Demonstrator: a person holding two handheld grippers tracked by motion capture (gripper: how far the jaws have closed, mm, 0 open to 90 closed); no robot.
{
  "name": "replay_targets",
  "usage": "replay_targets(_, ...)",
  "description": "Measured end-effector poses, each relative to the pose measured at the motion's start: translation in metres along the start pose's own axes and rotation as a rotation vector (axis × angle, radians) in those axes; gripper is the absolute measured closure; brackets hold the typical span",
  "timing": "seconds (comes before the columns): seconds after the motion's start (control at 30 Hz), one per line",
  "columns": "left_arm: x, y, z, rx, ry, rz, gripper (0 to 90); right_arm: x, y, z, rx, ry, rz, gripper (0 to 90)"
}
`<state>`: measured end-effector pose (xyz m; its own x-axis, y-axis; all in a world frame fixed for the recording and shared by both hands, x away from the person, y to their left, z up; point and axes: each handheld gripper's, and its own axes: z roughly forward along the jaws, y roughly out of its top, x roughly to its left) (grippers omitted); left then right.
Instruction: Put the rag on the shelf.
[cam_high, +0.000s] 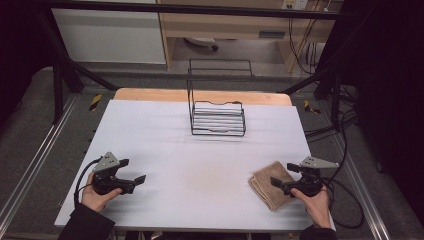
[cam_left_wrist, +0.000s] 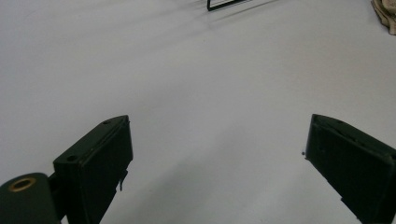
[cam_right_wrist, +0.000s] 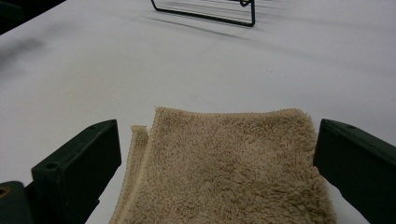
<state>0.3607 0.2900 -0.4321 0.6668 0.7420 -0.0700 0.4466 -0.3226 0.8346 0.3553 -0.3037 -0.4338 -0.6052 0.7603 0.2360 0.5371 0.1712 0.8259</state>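
Over folded towel (cam_right_wrist: 224, 168): right gripper (cam_right_wrist: 215, 163) fingers wide, gripping nothing; left gripper (cam_left_wrist: 215, 168) fingers wide, empty.

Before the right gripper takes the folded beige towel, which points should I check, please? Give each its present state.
1. Right gripper fingers open: ok.
2. Folded beige terry towel lies between the right fingers: ok; whether they touch it, cannot tell.
3. Towel folded flat on the white table: ok.
4. Left gripper open, nothing between its fingers: ok.
5. Black wire rack upright and holding nothing: ok.
6. Tabletop between towel and rack bare: ok.
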Motion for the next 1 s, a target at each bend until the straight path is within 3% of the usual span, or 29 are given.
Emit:
replay_targets(0.53, 0.000, -0.001, -0.001, 0.001, 0.004, -0.004, 7.5, 0.013, 0.007, 0.005, 0.032, -0.031, -0.040, 4.8)
replay_targets(0.73, 0.000, -0.001, 0.000, 0.005, 0.005, -0.004, 7.7, 0.026, 0.011, 0.015, 0.066, -0.060, -0.081, 11.6)
replay_targets(1.0, -0.001, -0.002, 0.001, 0.011, 0.007, -0.005, 8.3, 0.045, 0.013, 0.035, 0.146, -0.028, -0.118, 27.3)
